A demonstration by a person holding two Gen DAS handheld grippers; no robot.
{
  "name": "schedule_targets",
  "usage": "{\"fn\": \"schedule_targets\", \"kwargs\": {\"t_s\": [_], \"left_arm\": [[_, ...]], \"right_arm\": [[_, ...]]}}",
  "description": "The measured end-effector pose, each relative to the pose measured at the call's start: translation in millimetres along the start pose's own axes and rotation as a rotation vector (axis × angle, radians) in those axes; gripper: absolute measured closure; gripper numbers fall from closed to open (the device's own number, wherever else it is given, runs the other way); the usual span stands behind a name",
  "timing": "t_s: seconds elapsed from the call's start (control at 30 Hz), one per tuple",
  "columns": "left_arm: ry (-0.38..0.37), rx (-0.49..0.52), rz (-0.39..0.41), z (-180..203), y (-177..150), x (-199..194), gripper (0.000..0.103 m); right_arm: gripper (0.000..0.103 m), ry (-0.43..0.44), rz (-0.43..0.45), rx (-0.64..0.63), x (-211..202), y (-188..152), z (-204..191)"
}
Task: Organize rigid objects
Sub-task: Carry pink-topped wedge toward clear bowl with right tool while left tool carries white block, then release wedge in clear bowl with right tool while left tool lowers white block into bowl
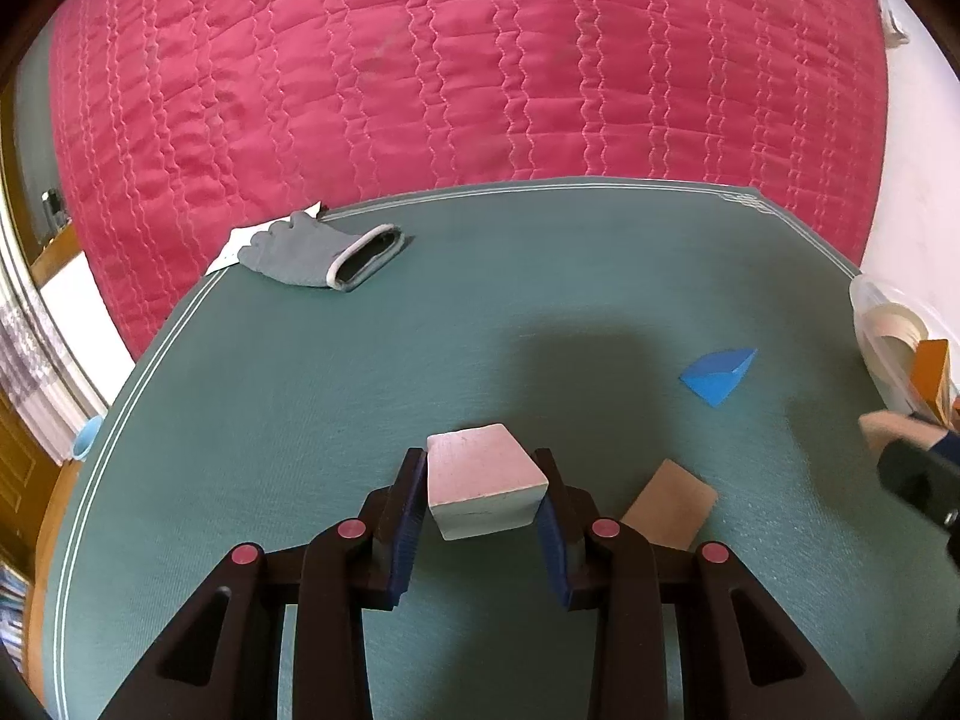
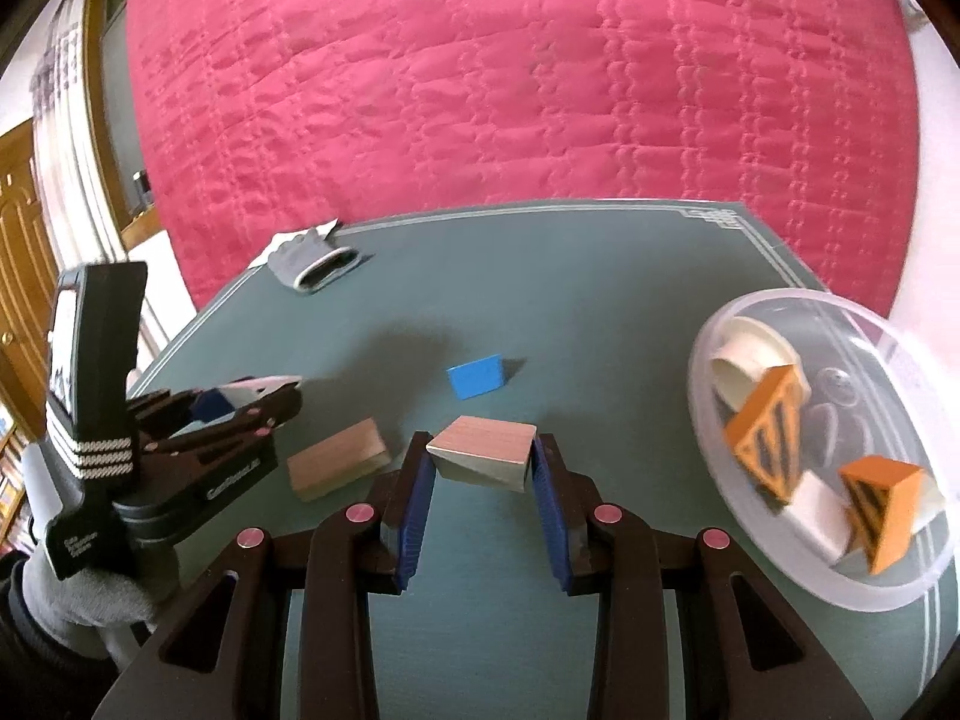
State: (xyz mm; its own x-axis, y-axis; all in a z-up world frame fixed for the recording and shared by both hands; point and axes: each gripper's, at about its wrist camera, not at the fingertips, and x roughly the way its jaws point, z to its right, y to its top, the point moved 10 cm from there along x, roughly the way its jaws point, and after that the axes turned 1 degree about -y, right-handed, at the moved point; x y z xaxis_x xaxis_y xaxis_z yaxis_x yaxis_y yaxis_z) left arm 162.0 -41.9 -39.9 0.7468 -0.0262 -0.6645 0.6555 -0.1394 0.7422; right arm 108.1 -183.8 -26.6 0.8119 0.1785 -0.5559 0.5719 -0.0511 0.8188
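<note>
My left gripper (image 1: 480, 462) is shut on a pale pinkish-white block (image 1: 480, 480), its blue pads pressing both sides. In the right wrist view the left gripper (image 2: 287, 391) shows at the left, in a grey-gloved hand. My right gripper (image 2: 483, 445) is shut on a wooden wedge-shaped block (image 2: 483, 450). A tan wooden block (image 2: 336, 459) lies on the green mat (image 2: 540, 312) between the two grippers, also the tan wooden block (image 1: 669, 504). A blue wedge block (image 2: 477, 376) lies further out; it is the blue wedge block (image 1: 717, 373).
A clear plastic tub (image 2: 780, 576) at the right holds two orange striped wedges (image 2: 765, 438) and white cylinders (image 2: 744, 360). A grey glove (image 1: 318, 252) lies at the mat's far left corner. A pink quilted bed (image 1: 480, 60) rises behind the table.
</note>
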Motion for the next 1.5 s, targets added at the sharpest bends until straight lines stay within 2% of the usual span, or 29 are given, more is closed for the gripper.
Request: {"fn": "schedule_targets", "kwargs": {"t_s": [0.5, 1.03, 1.17, 1.27, 1.5], "left_arm": [[-0.024, 0.016, 0.007, 12, -2, -8, 0.067], [-0.136, 0.024, -0.009, 51, -1, -26, 0.067], [-0.158, 0.036, -0.008, 63, 3, -29, 0.067], [-0.184, 0.038, -0.014, 72, 5, -31, 0.067], [-0.219, 0.055, -0.012, 91, 11, -35, 0.067]], "right_arm": [[0.069, -0.104, 0.050, 0.087, -37, 5, 64], [0.069, -0.264, 0.084, 0.248, -70, 2, 169], [0.067, -0.289, 0.078, 0.293, -68, -3, 190], [0.057, -0.312, 0.078, 0.307, -68, -8, 199], [0.057, -0.341, 0.103, 0.315, -73, -11, 209]]}}
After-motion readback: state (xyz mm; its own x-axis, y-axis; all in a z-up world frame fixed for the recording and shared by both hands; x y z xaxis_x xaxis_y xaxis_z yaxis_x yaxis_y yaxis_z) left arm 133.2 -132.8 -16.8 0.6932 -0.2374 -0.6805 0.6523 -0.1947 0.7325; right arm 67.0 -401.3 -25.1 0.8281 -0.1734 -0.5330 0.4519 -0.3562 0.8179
